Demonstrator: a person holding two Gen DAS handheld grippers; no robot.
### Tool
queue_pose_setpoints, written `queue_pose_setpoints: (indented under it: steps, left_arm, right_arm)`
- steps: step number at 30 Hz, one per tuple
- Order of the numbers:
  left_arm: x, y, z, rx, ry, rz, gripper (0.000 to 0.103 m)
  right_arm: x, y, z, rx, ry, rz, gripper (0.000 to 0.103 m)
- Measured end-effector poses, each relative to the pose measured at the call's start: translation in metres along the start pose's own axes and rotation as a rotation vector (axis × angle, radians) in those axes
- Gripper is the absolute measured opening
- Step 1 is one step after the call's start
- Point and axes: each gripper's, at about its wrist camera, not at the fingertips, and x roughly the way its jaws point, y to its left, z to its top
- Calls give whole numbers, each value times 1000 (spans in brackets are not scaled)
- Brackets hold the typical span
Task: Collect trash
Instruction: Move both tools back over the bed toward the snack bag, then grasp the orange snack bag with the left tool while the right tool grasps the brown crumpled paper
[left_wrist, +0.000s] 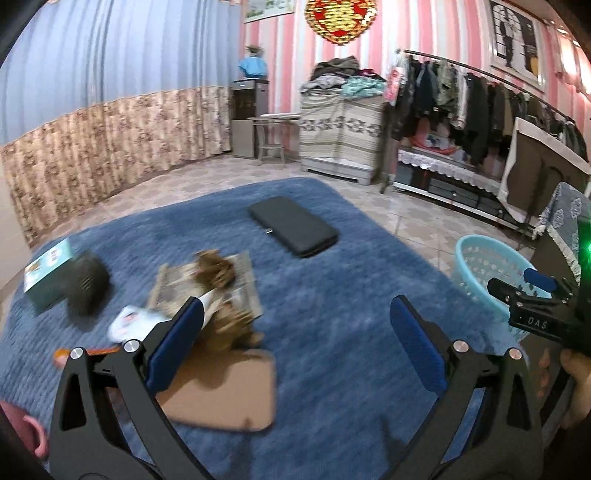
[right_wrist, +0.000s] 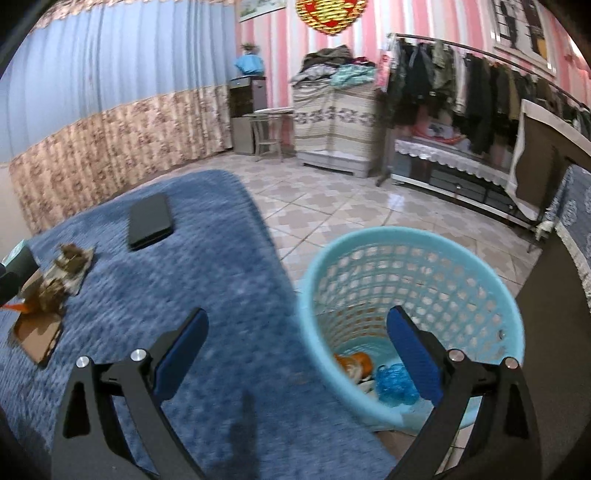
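1. The task is partly done, as I judge it. In the light blue basket (right_wrist: 410, 258), which stands on the tiled floor just beside the blue blanket (right_wrist: 207, 280), some trash already lies at the bottom: an orange wrapper (right_wrist: 352, 363) and a crumpled blue plastic piece (right_wrist: 395, 384).
2. Much is left. On the blanket I see a heap of trash (left_wrist: 210, 284): brown crumpled paper on printed sheets, a white wrapper (left_wrist: 127, 321) beside it, and a flat brown cardboard piece (left_wrist: 225, 391) nearest to me. The pictures are blurred here, so I cannot tell the small pieces apart.
3. A teal box (left_wrist: 48, 273) and a dark round thing (left_wrist: 88, 282) touching it lie left of the heap. I cannot tell if they are trash. The black flat case (left_wrist: 293, 230) lies well apart from the heap and I judge it is not trash.
4. My left gripper (left_wrist: 295, 336) is spread wide and holds nothing. It hangs over the near edge of the heap.
5. My right gripper (right_wrist: 295, 350) is also spread wide and empty, over the basket rim.
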Motion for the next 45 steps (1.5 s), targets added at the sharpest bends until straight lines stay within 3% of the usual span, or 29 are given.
queue_pose_setpoints:
  steps: [8,12,25,26,28,32,34,37,40,45]
  left_arm:
    - [-22,60,-31,-53,27,96,97]
    - [-25,92,-46,-94,53,134,97]
    - [-12,149,-33,-247,62,154,95]
    - [-8,152,-30,-256,68,141,93]
    - [-1,156,-29,-263,94,116,75]
    - [10,163,-32,-274,131,103,53]
    - [12,167,-34,-290,138,101,32]
    - [11,171,-35,-293,134,96,11]
    - [3,174,-32,-280,101,101,5]
    - [-2,176,-29,-268,97,96,5]
  right_arm:
    - [2,39,-13,-70,36,75,95]
    - [6,50,-18,-112,59,73,95]
    - [13,57,-27,-143,96,64,95]
    - [13,58,-27,-147,97,64,95]
    - [13,60,-27,-156,99,64,95]
    - [15,66,-24,-152,104,87,95]
    - [16,72,-23,-148,110,103,95]
    - [15,85,-19,-161,107,126,95]
    - [12,104,-14,-174,103,172,95]
    - [10,141,-5,-190,99,247,95]
